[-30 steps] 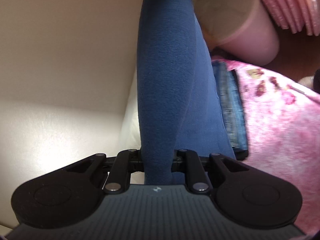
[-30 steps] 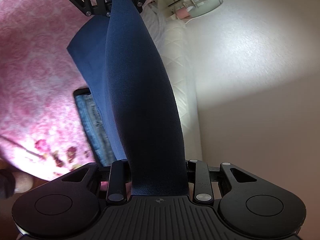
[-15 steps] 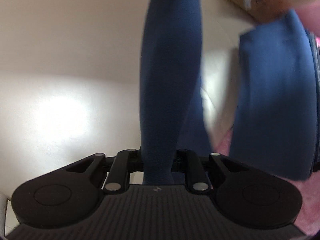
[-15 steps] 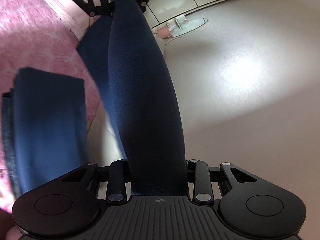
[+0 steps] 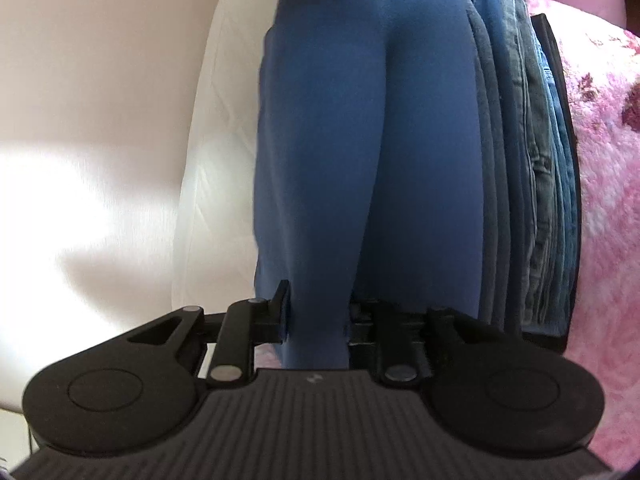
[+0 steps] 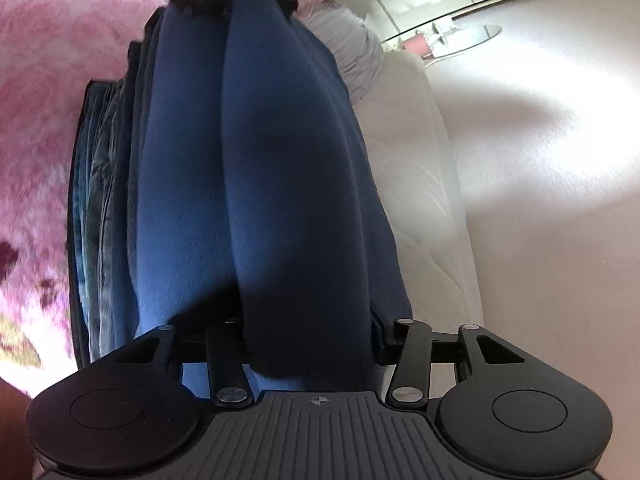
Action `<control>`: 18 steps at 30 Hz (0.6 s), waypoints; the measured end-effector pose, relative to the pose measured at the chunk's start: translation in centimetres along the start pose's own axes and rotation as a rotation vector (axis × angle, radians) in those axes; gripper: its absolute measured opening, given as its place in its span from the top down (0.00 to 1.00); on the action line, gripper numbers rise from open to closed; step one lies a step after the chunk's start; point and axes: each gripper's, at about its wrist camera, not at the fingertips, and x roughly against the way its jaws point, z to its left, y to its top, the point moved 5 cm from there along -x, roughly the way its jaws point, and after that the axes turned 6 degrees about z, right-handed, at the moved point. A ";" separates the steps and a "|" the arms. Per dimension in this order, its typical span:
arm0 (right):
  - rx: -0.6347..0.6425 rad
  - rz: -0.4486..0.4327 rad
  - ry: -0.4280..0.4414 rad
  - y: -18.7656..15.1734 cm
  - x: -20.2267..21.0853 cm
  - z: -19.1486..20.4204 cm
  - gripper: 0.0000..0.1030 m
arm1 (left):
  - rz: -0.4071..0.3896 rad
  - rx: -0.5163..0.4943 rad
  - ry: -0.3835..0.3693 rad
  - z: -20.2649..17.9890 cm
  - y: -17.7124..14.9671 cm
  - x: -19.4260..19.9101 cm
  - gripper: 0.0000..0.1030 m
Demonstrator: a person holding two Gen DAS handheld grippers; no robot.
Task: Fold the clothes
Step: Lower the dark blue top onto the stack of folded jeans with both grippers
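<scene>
- Left wrist view: the left gripper sits at the bottom centre of the frame, and a thick fold of the blue garment runs from between its two black fingers up to the top edge.
- Left gripper state: the jaws have just been opening, with the blue fabric between them. The fabric hides the fingertips, so whether the pads press the cloth cannot be told.
- Right wrist view: the right gripper occupies the bottom centre, and the same blue garment rises from its fingers to the top of the frame, darker here because it lies in shadow.
- Right gripper state: the jaws have just been opening, and they stand visibly wider than the left pair. The fold lies between them, but contact on both pads cannot be confirmed.
- At the top centre of the right wrist view, the black frame of the other gripper shows at the far end of the garment.
- Garment location: it lies along a stack of folded clothes, mostly denim-coloured layers seen edge-on, just right of centre in the left view and left of centre in the right view.
- The stack rests on a pink fluffy blanket with dark red flower marks; it fills the right edge of the left view and the left edge of the right view.
- A white quilted mattress edge borders the garment on the opposite side, with a pale floor beyond it.
</scene>
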 end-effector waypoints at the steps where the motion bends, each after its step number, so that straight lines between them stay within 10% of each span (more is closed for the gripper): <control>1: -0.005 0.009 0.000 -0.1 0.4 -0.2 0.55 | 0.001 0.002 -0.002 0.2 -0.4 0.0 0.75; 13: -0.116 0.014 0.020 0.8 4.1 -3.2 0.64 | -0.001 0.101 -0.015 0.6 -2.3 2.3 0.89; 18: 0.024 0.070 0.021 -0.4 2.2 1.8 0.62 | 0.010 0.040 0.011 -3.1 -1.8 1.1 0.90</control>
